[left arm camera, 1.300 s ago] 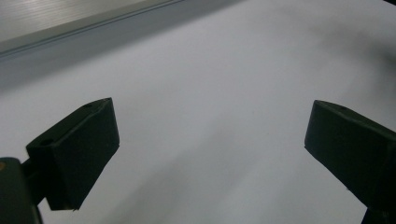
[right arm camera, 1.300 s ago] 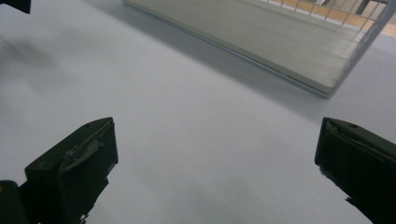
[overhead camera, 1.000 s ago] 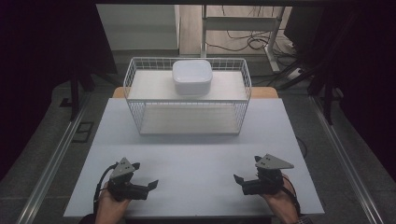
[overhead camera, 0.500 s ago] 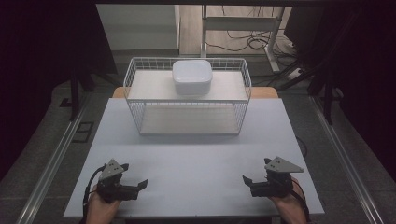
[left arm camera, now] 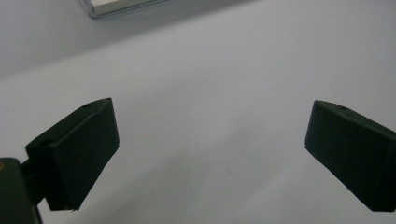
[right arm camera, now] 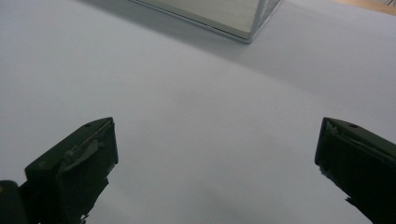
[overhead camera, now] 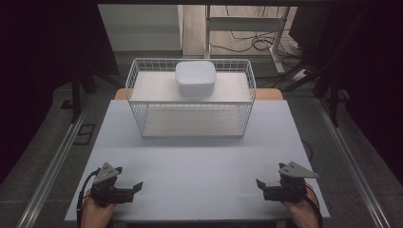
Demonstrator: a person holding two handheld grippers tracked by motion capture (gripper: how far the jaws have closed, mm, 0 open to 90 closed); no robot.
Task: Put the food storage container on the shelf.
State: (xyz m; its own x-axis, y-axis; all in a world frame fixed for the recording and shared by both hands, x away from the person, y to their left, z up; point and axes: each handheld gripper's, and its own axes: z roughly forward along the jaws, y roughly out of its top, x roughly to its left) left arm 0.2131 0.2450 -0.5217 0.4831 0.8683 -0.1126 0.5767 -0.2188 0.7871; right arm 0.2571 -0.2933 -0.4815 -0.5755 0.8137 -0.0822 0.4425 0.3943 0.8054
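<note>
While both the left gripper (overhead camera: 134,188) and right gripper (overhead camera: 262,186) rest wide-jawed and empty at the table's (overhead camera: 199,166) near corners, the white container (overhead camera: 195,78) sits atop the wire rack (overhead camera: 190,102) at the far edge, so reaching forward seems next.

Matt white table (overhead camera: 199,166), white wire basket (overhead camera: 142,102), glossy plastic container (overhead camera: 195,78)
</note>
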